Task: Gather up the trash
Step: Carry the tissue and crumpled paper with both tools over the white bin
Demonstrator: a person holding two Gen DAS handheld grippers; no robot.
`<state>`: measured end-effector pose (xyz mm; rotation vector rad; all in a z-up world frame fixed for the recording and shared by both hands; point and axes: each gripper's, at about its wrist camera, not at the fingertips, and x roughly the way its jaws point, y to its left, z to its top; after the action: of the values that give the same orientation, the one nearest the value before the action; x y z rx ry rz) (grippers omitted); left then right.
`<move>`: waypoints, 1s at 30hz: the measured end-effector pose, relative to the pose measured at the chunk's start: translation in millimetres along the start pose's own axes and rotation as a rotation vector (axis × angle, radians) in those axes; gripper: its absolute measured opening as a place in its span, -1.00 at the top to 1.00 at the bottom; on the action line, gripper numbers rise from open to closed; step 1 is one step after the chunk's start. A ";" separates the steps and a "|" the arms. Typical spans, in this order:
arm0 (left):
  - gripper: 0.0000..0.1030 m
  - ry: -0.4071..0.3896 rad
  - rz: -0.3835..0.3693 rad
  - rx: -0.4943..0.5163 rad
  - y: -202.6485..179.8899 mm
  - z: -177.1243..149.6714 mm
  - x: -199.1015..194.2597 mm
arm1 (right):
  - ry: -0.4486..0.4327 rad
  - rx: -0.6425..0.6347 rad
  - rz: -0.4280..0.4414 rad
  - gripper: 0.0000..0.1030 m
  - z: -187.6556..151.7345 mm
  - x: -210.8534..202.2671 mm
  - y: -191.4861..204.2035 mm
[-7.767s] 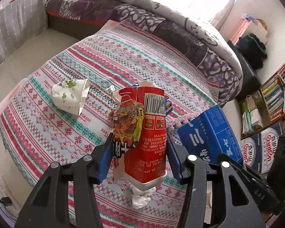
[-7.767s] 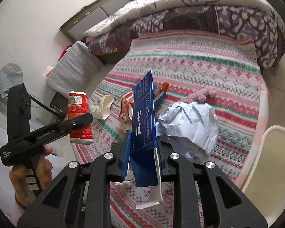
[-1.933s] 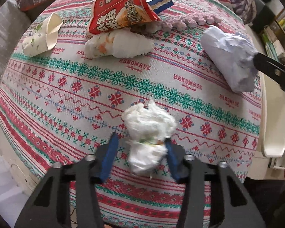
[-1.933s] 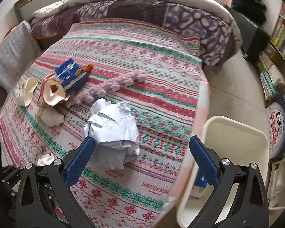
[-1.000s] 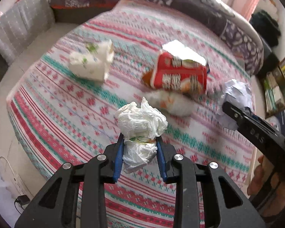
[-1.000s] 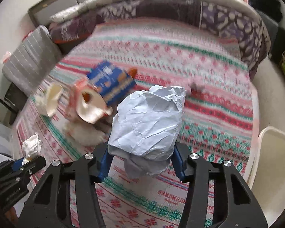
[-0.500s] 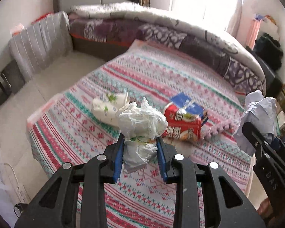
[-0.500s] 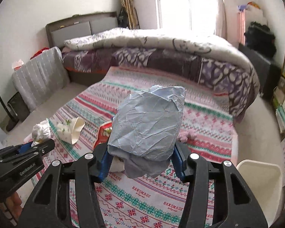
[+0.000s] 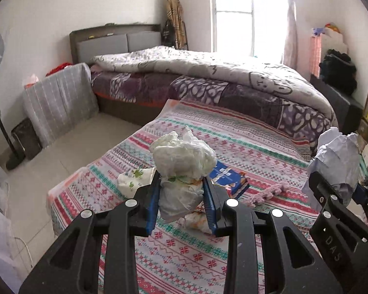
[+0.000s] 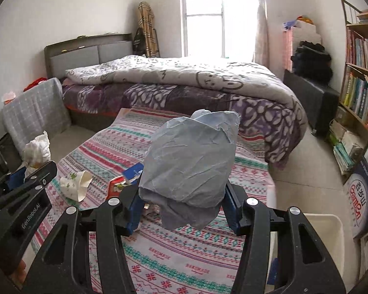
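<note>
My left gripper (image 9: 180, 187) is shut on a crumpled white tissue wad (image 9: 182, 156), held above the patterned cloth (image 9: 184, 252). My right gripper (image 10: 184, 196) is shut on a big crumpled grey-blue paper ball (image 10: 191, 161), also lifted off the cloth. Each gripper shows in the other's view: the right gripper (image 9: 336, 191) at the right edge, the left gripper (image 10: 29, 171) at the left edge. On the cloth lie a squashed paper cup (image 9: 135, 178), a blue box (image 9: 229, 175), a red wrapper (image 10: 117, 186) and a small white wad (image 9: 196, 220).
A white bin (image 10: 316, 242) stands on the floor at the cloth's right end. A pink knitted strip (image 9: 267, 193) lies on the cloth. Behind it is a bed (image 10: 184, 80) with a quilt; a bookshelf (image 10: 360, 73) lines the right wall.
Both grippers have risen and tipped upward with their loads still gripped. The views now take in the bed and window instead of looking down on the cloth.
</note>
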<state>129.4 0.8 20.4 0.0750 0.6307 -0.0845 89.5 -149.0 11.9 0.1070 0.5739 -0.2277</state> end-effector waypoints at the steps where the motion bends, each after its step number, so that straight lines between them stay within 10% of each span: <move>1: 0.36 -0.004 -0.005 0.008 -4.1 0.0 -0.8 | -0.001 0.004 -0.005 0.00 -0.4 -1.5 -2.0; 30: 0.36 -0.010 -0.137 0.105 -93.9 -5.2 -7.9 | 0.027 0.070 -0.127 -0.04 -7.0 -10.9 -83.3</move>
<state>110.4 -91.6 16.8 0.1328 0.6214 -0.2507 56.7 -226.6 9.0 0.1419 0.6005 -0.3707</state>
